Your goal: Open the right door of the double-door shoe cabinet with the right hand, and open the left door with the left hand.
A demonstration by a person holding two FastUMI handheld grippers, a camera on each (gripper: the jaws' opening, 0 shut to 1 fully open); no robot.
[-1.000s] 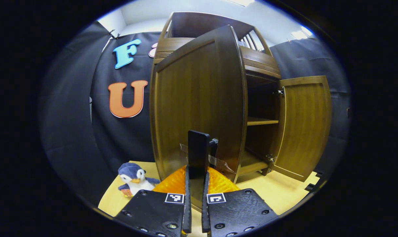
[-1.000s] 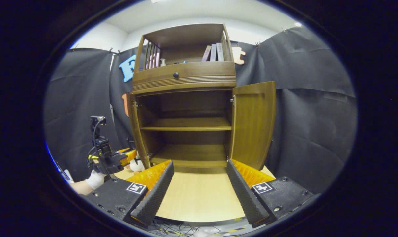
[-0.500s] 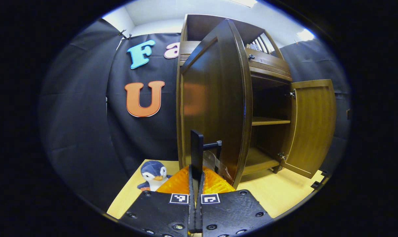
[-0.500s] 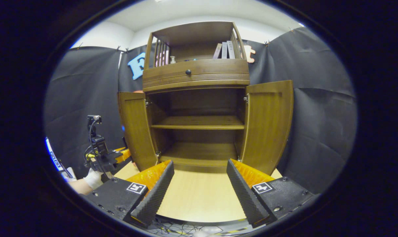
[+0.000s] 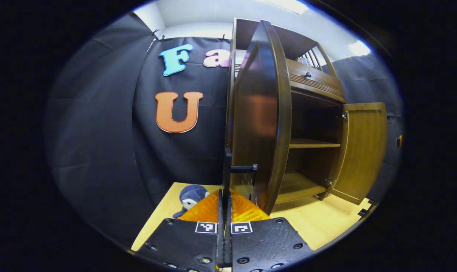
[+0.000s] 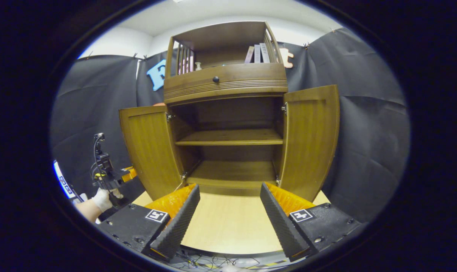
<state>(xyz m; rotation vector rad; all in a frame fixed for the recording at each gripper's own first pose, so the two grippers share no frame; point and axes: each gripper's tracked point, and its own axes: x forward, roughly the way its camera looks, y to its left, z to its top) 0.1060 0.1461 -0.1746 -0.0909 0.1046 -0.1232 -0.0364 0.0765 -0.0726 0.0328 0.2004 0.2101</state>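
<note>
Left gripper view: your left gripper (image 5: 224, 196) clamps the left door's handle (image 5: 227, 170) to swing it; your right gripper (image 6: 228, 204) gapes empty.

We see black cloth (image 6: 364, 143) hung as the booth's walls on every side, clipped along its top edge, with a white wall (image 6: 111, 41) and a white ceiling (image 6: 213, 9) above it. Ceiling lights (image 5: 358, 48) glow bright in the left gripper view. A pale wooden surface (image 6: 228, 223) spreads across the foreground. On it, near the cloth, we find a small plush penguin (image 5: 190, 196). Loose cables (image 6: 213, 260) lie below the surface's front edge.
</note>
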